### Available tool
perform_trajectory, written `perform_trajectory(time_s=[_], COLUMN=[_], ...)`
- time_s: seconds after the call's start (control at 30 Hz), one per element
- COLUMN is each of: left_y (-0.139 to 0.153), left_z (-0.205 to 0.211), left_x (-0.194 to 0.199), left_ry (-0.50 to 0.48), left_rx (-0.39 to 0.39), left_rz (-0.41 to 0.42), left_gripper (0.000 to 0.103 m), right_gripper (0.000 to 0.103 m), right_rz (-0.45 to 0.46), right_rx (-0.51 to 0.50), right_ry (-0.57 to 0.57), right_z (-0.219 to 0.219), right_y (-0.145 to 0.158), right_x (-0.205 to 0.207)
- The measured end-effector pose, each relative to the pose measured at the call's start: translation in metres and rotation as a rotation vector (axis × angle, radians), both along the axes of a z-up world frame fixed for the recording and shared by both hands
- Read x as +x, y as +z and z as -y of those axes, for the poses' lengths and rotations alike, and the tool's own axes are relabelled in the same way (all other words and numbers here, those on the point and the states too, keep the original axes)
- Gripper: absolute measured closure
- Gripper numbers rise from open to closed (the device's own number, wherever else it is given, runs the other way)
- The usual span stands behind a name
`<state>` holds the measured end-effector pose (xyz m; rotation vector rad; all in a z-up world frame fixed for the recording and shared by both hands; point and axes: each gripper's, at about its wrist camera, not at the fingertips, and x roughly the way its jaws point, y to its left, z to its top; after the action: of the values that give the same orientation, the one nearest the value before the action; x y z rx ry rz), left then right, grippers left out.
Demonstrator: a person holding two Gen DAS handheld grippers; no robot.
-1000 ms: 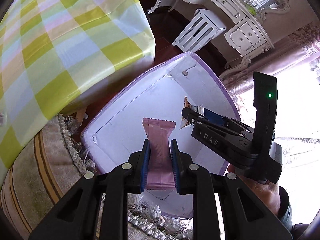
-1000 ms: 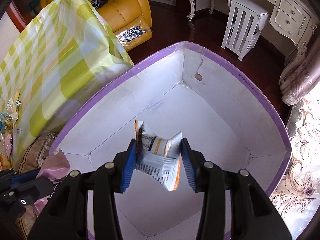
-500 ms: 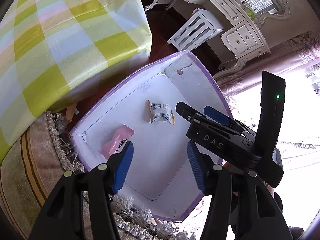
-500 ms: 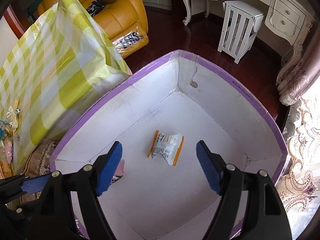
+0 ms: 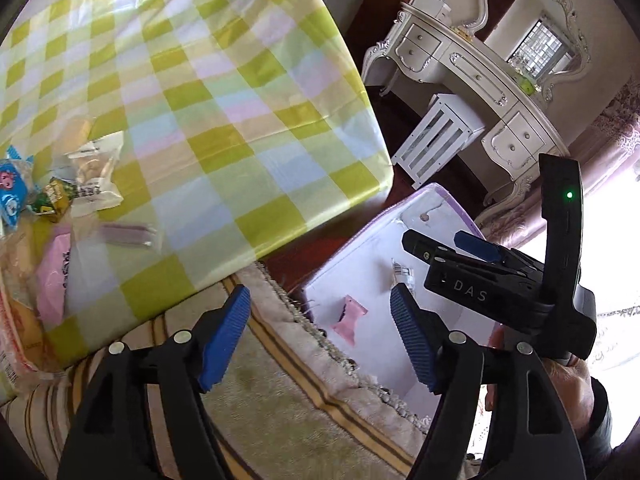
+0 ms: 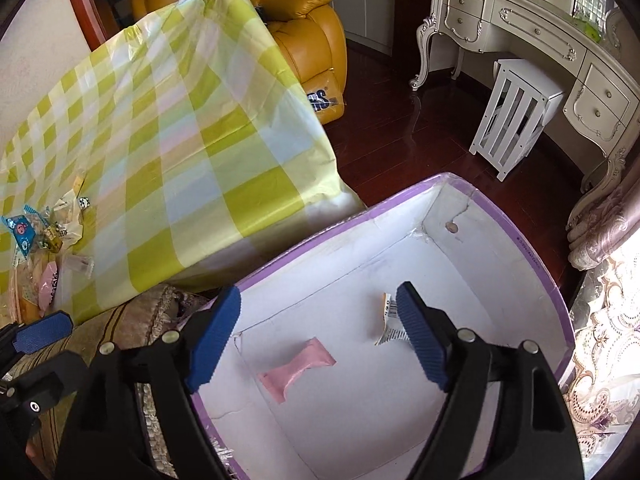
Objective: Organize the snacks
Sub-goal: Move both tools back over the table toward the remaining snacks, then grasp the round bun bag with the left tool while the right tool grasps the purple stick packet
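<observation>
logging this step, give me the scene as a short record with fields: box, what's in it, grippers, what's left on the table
box: white box with purple rim, on the floor beside the table
in box: pink snack packet and white-and-orange snack packet, lying apart on the bottom
left gripper: open, jaws have just been opening, nothing between them
right gripper: open, jaws have just been opening, nothing held, above the box
table: checked green-and-yellow tablecloth
left on table: pile of snacks near its edge
</observation>
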<state>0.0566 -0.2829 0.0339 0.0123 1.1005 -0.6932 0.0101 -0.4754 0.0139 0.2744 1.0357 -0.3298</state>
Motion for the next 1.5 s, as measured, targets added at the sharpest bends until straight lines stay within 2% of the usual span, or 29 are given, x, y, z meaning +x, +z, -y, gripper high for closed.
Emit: perform_trajectory(time_s=[0.23,0.37,0.47,0.67,0.9,1.2,1.5], left_y=[0.017,0.025,0.024,0.011,0.004,-0.006,-0.024], left_z=[-0.089,-0.144,-0.186,-0.268,-0.344,-0.393,-0.404], left_x=[-0.002,-0.005,-0.008,-0.012,-0.015,-0.002,0.025], left_ry=[0.212,0.343,0.443,0.640,0.801,0.882,0.875], left_rx=[0.070,0.080,0.090,0.117,0.145,0.149,0.209], left_rz=[0.144,0.186,0.184,0.153,0.129,0.069,-0.002], left_gripper=[0.026,0.019,0.018,0.018,0.015,0.013,0.010], right_gripper=[0.018,0.018,0.018,0.018,0.018,0.018,0.018], right_rz=[0.036,0.021,0.028,0.021,-0.033,-0.069,-0.099], right_rx=[0.014,-0.024,-0.036,0.005,-0.060,-0.095,-0.089], right_ry=[0.149,0.250,0.274,0.349,0.479,0.583,0.652], right_z=[-0.064,-0.100,-0.113,-0.140,-0.182,-0.205,-0.220], right_y=[0.011,0.013,0.017,0.018,0.006,-0.010,-0.027], right_x=[0.023,0.038,0.045,0.062,0.084,0.117,0.141])
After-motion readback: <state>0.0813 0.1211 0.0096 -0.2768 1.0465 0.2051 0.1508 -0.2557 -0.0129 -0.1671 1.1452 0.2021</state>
